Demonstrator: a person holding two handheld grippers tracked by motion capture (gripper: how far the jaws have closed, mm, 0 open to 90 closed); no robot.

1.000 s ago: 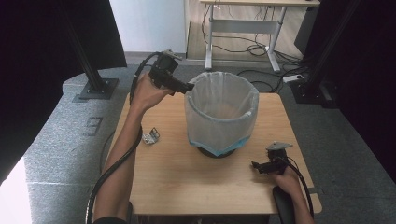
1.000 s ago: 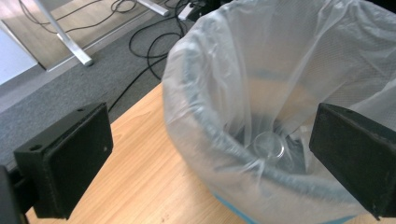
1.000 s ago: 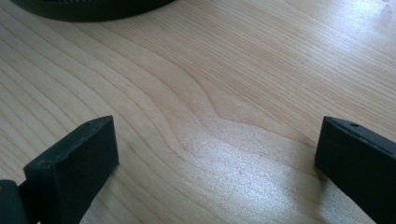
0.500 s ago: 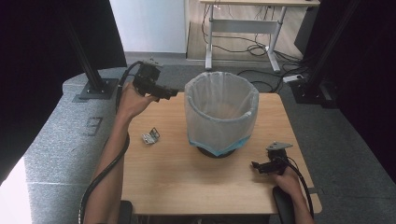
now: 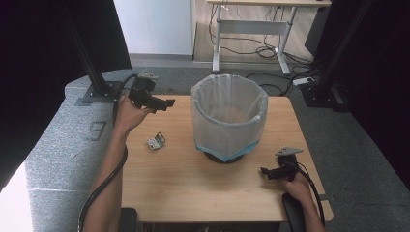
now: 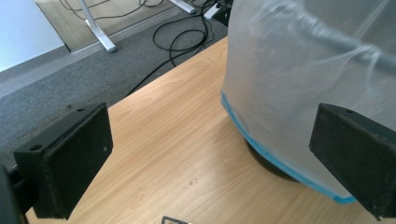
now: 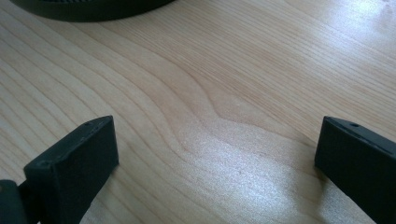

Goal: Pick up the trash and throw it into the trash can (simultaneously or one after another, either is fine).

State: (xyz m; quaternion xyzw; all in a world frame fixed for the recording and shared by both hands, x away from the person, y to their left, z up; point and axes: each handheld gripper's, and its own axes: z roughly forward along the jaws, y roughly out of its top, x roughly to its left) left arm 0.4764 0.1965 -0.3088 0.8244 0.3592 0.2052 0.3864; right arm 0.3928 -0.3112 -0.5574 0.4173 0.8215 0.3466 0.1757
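A bin lined with a translucent white bag (image 5: 227,116) stands mid-table; a blue band runs round its lower part. My left gripper (image 5: 165,103) hovers above the table's far left corner, left of the bin, open and empty. In the left gripper view the bag (image 6: 303,70) rises beyond the open left gripper (image 6: 212,158). A small crumpled silvery object (image 5: 155,141) lies on the wood below the left hand. My right gripper (image 5: 266,172) rests low at the near right, open and empty. In the right gripper view, the open right gripper (image 7: 215,163) frames bare wood.
The wooden table (image 5: 193,188) has open surface in front of the bin. The bin's black base (image 7: 93,9) lies just beyond the right gripper. Black stand posts (image 5: 92,67) flank the table, and a desk with cables (image 5: 251,29) stands behind.
My left gripper has pulled back from the bin's rim to the left and now hangs over the table's far left corner. The right gripper has stayed put.
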